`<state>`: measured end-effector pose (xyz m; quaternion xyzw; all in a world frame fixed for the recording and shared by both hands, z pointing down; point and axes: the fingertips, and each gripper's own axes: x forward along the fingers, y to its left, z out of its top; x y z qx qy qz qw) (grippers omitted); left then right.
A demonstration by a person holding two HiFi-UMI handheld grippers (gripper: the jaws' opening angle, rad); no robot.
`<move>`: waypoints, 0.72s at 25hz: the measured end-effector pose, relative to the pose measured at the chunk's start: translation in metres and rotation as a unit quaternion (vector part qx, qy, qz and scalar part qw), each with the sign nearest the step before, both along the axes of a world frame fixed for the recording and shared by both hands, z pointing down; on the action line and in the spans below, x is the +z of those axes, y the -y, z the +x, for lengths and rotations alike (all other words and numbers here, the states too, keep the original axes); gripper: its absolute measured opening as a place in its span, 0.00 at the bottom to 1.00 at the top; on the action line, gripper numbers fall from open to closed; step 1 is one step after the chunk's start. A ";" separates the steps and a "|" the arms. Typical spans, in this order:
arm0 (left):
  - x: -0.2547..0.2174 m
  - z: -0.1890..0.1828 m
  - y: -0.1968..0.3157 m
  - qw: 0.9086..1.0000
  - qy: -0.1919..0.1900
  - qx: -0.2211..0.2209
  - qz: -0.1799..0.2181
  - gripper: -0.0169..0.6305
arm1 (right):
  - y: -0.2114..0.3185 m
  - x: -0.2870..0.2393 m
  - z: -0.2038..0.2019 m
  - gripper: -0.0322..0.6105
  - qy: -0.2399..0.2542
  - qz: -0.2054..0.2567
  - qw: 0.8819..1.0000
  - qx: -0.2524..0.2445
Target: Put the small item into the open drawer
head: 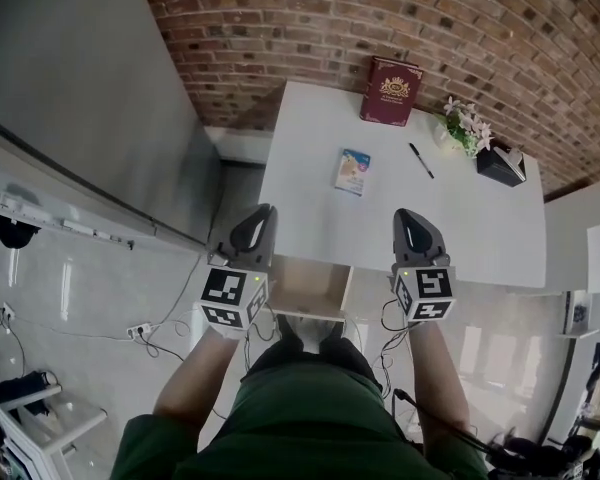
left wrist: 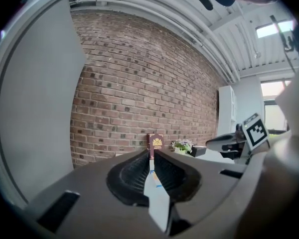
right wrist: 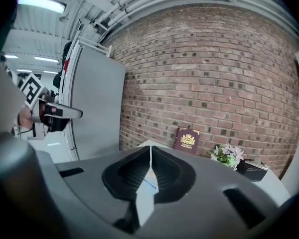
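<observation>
I hold left gripper (head: 260,218) and right gripper (head: 410,220) pressed together, empty; the small packet (head: 352,171) lies far of the open drawer (head: 310,288), long axis near-to-far, nearer my right gripper.

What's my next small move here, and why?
Probably open the right tool and reach forward toward the small packet: its jaws are together and empty, the packet lies untouched on the table, and the drawer already stands open.

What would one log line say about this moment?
left tongs: shut, empty | right tongs: shut, empty | small blue-and-white flat packet: on white table, untouched | light wooden drawer: open at table's near edge
</observation>
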<state>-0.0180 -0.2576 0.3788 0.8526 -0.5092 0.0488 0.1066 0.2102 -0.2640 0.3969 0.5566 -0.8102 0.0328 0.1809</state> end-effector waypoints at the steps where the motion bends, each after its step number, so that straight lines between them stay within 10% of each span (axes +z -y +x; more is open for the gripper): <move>1: 0.004 -0.001 -0.001 1.000 0.002 -0.004 -0.005 0.06 | 0.006 0.009 -0.001 0.07 -0.007 -0.009 1.000 -0.007; 18: 0.093 -0.019 -0.013 0.991 0.025 -0.073 -0.110 0.06 | 0.092 0.168 -0.030 0.19 -0.165 -0.130 0.967 -0.145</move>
